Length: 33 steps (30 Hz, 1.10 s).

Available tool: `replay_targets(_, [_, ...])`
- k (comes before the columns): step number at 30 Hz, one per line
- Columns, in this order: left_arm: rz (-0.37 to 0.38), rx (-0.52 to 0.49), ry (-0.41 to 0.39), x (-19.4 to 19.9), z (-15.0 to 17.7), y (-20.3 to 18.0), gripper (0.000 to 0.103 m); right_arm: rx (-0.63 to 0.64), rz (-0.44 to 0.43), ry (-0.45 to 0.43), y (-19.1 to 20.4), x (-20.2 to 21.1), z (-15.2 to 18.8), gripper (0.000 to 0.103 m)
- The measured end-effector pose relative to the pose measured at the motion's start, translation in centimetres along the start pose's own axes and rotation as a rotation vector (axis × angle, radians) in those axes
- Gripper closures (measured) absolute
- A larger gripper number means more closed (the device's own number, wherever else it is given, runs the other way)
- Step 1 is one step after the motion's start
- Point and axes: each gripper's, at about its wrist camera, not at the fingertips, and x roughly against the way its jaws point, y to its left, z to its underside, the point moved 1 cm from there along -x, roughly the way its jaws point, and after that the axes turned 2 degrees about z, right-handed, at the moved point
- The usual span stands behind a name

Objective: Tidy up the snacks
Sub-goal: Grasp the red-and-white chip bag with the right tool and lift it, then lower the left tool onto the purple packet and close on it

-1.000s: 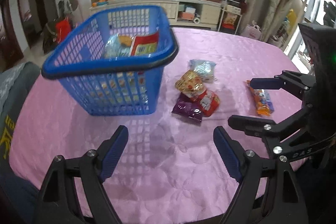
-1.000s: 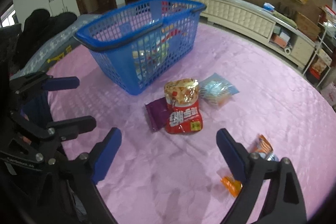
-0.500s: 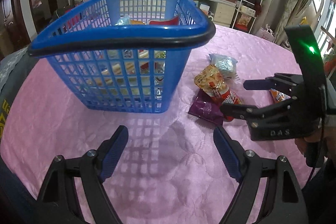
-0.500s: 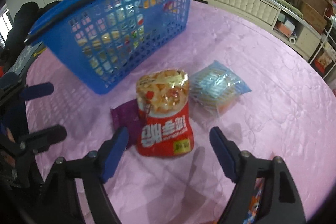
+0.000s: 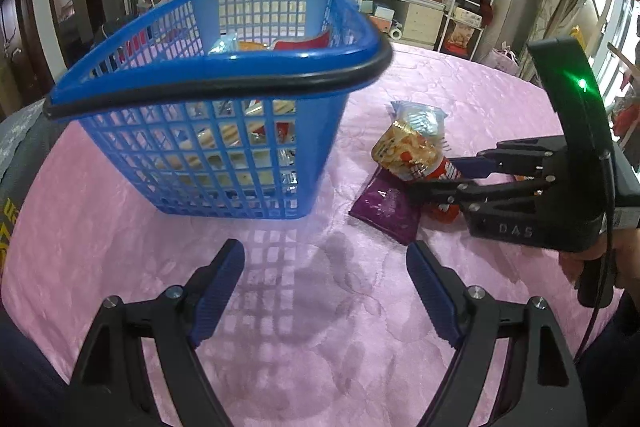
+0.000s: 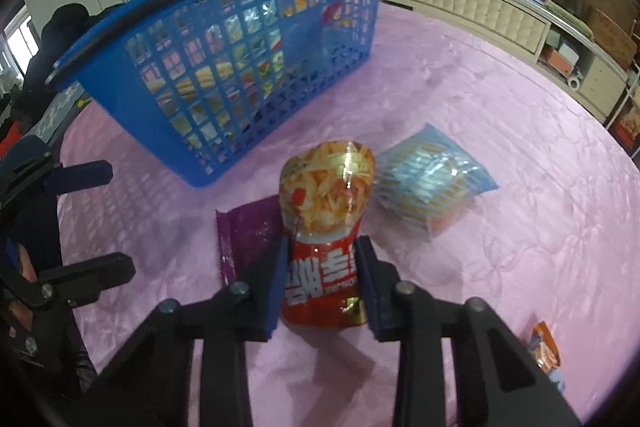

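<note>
1. Right tongs [image 6: 322, 267]: closed on the lower half of the red snack bag [image 6: 326, 227], which lies on the pink counter [image 6: 500, 107].
2. Left tongs [image 5: 326, 293]: spread wide, holding nothing.
3. Purple packet [image 6: 246, 231]: under the bag, left of the right tongs.
4. Blue basket [image 5: 240, 143]: ahead of the left tongs, containing snacks.
5. Clear blue packet [image 6: 432, 183]: ahead-right of the right tongs.

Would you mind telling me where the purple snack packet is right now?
The purple snack packet lies flat on the pink tablecloth, partly under the left edge of the red chip bag, just in front of the blue basket.
</note>
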Motion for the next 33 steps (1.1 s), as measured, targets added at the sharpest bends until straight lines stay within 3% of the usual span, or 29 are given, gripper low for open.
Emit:
replay_targets(11, [0.025,-0.122,0.005,-0.1,-1.1,-3.7,0.022,-0.04,0.018,-0.085,-0.9,5.0,2.0,0.067])
replay_targets(24, [0.036,-0.293,0.031,-4.1,-3.8,-6.8,0.022,-0.17,0.052,-0.114,-4.4,6.0,3.9,0.067])
replay_targets(33, [0.008,-0.325,0.064,-8.0,-5.0,-7.4,0.022,-0.176,0.05,-0.075,-5.3,4.8,4.6,0.067])
